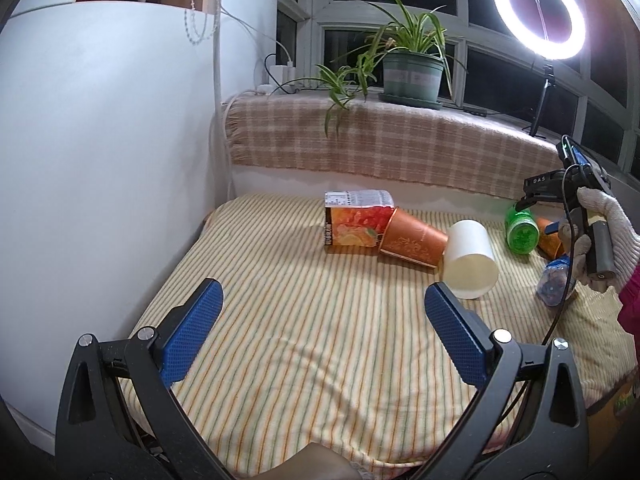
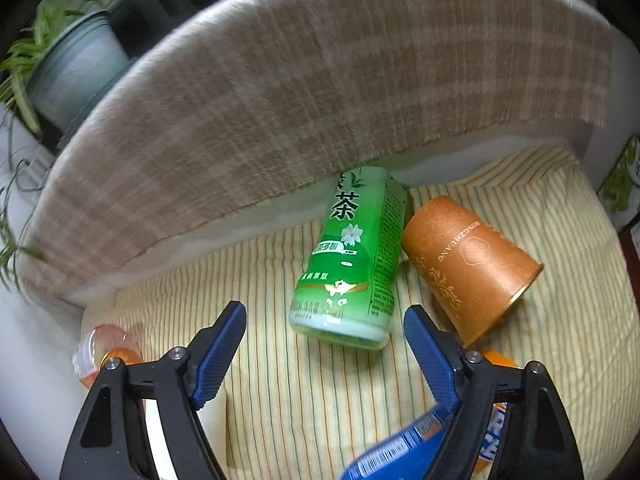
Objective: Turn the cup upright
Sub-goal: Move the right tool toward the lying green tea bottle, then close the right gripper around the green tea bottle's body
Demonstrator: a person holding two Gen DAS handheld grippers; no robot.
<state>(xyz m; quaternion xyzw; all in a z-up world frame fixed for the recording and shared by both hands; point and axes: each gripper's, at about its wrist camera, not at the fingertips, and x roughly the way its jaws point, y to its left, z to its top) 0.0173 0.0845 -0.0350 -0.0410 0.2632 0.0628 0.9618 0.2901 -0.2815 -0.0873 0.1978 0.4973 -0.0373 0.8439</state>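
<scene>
In the left wrist view a white paper cup (image 1: 470,258) lies on its side on the striped cloth (image 1: 300,320), its mouth toward me, touching an orange cup (image 1: 412,238) that also lies on its side. My left gripper (image 1: 322,312) is open and empty, short of both cups. In the right wrist view my right gripper (image 2: 324,330) is open and empty, just in front of a green tea bottle (image 2: 352,252) lying down. A second orange cup (image 2: 468,264) lies on its side to the right of the bottle. The right gripper's body shows in the left wrist view (image 1: 576,200), held by a gloved hand.
A juice carton (image 1: 354,220) lies behind the orange cup. A blue-labelled bottle (image 2: 408,448) lies under the right gripper. A plaid-covered ledge (image 1: 380,148) runs along the back, with a potted plant (image 1: 412,76) and a ring light (image 1: 540,12). A white wall (image 1: 100,160) stands at left.
</scene>
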